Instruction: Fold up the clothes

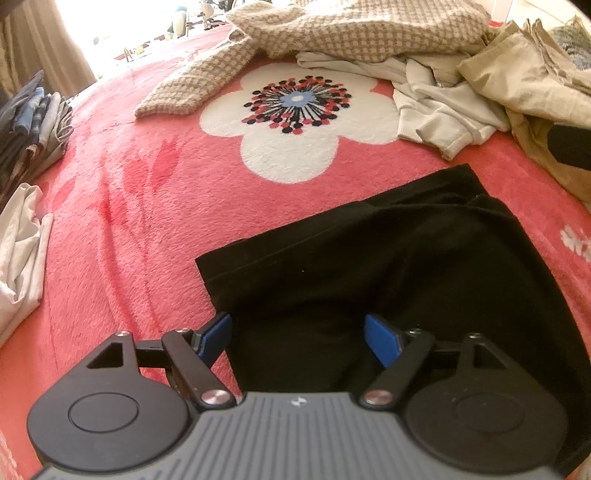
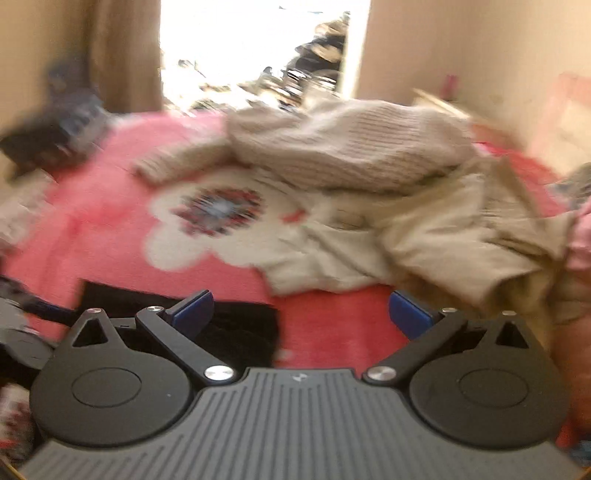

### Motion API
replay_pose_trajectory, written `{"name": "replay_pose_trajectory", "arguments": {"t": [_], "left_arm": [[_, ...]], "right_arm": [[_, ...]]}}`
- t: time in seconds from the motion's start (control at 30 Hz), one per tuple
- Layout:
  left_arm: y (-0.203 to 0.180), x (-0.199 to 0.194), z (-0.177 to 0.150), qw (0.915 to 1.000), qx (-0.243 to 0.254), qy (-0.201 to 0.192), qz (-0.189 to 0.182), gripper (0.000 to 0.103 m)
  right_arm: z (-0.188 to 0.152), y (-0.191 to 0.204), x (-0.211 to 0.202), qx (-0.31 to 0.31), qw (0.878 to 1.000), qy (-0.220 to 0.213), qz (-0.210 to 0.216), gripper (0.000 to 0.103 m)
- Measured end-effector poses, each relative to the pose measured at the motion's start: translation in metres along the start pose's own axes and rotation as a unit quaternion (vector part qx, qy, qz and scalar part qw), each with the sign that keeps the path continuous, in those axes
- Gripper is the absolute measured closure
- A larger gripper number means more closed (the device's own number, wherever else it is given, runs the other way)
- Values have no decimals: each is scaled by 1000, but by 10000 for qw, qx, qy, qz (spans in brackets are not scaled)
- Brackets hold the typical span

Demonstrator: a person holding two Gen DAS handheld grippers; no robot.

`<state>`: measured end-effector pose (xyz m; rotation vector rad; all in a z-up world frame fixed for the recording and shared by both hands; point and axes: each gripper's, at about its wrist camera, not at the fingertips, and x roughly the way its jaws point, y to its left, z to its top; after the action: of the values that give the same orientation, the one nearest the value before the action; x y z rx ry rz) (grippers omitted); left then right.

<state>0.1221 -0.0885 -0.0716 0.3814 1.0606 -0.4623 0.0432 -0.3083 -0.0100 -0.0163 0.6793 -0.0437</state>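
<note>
The left tool (image 1: 297,338) is held pointing steeply down over the near left corner of the black garment (image 1: 388,258), jaws apart, nothing gripped. The garment is spread flat on the pink blanket (image 1: 140,206). The right tool (image 2: 299,314) is angled shallower, jaws wide apart, empty.

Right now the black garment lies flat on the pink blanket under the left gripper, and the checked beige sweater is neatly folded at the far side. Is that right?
Not quite. The checked beige sweater is not folded: it lies crumpled, one sleeve stretched out, as the left wrist view shows. The black garment does lie flat on the pink blanket under the left gripper.
</note>
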Motion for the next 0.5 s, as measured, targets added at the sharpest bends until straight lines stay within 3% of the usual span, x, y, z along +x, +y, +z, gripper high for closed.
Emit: {"name": "replay_pose_trajectory", "arguments": {"t": [0.1,0.27,0.4,0.5], "left_arm": [[6,-4,-4,9999,-28,-15,-115,23],[17,-15,-10,9994,-64,-255,-234,24],[22,-28,-13,9966,127,-763,-286,25],[24,-27,-10,9947,247,-952,-308,32]], "right_arm": [[0,-6,-6,211,9992,-181,286,1],[-2,1,-5,-221,9989,-355,213,3],[-7,11,4,-566,9978,-298,180,31],[-10,16,11,-598,9973,-149,407,55]]}}
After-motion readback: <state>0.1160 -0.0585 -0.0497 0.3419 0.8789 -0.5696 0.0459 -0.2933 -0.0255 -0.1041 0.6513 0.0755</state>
